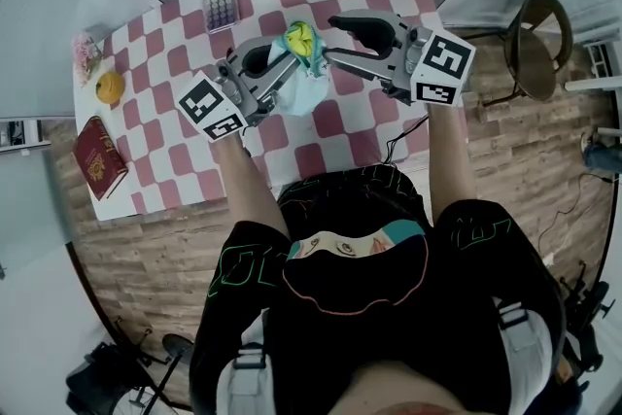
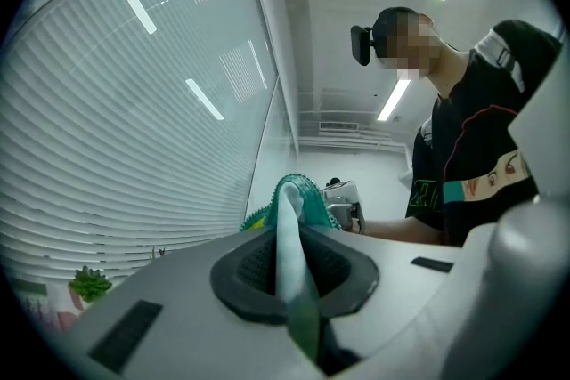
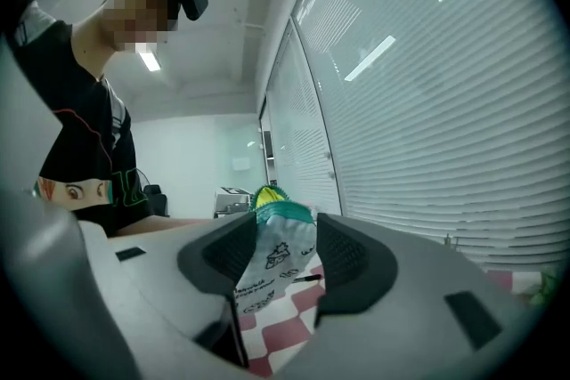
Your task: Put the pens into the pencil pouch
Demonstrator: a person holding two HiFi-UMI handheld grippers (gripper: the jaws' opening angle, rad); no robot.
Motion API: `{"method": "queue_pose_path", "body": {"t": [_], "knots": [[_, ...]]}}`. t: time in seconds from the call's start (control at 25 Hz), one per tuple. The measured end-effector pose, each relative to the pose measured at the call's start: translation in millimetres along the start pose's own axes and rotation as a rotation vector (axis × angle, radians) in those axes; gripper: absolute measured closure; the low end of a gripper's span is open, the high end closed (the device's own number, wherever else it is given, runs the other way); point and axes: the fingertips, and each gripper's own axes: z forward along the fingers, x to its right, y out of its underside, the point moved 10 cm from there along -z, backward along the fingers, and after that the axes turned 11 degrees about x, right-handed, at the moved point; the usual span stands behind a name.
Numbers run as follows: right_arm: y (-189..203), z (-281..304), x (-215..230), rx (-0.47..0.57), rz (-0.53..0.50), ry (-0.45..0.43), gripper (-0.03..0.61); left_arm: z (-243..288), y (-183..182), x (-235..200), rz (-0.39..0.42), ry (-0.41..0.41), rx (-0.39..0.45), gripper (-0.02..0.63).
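The left hand-held gripper (image 1: 284, 63) is clamped tight on a fold of the pencil pouch (image 1: 303, 85). In its own view the left hand-held gripper (image 2: 289, 249) has its dark pads pinched together on the pale fabric, and the pouch (image 2: 297, 191) rises out beyond them to a teal edge.

The right hand-held gripper (image 1: 330, 40) comes in from the other side, and its jaws stand wide apart. Looking along the right hand-held gripper (image 3: 285, 255), the pouch (image 3: 283, 231) sits straight ahead in the gap between the pads. I'd say they aren't pressing on it (the left pad may just brush the cloth).

So the pouch is held up between the two tools, over the middle of the checked tabletop (image 1: 165, 136). Its teal-and-yellow end points to the far side and its pale body runs back toward the person. That is the long axis, roughly across both tools' lines of reach.

The right tool is the free one, and to my eye it need only close where it is to take the other side of the pouch. I can't pick out any pens for certain. A thin dark thing (image 3: 307, 278) lies on the cloth past the pouch, too small to name, and the yellow at the teal end could be lining or contents.
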Motion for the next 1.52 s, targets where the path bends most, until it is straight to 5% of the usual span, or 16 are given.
{"method": "queue_pose_path", "body": {"t": [0.36,0.72,1.52], "knots": [[12.8,4.9,-11.2,-0.056,0.038,-0.127,0.385,6.4,11.7,10.9,-0.093,0.136,-0.061,0.597],[19.8,-4.7,-20.8,-0.12,0.034,-0.203,0.538,5.7,20.0,14.6,-0.125,0.192,-0.107,0.592],[16.8,-51.1,-18.3,-0.141,0.011,-0.113,0.558,-19.6,20.0,7.2,-0.122,0.133,-0.02,0.614]]}}
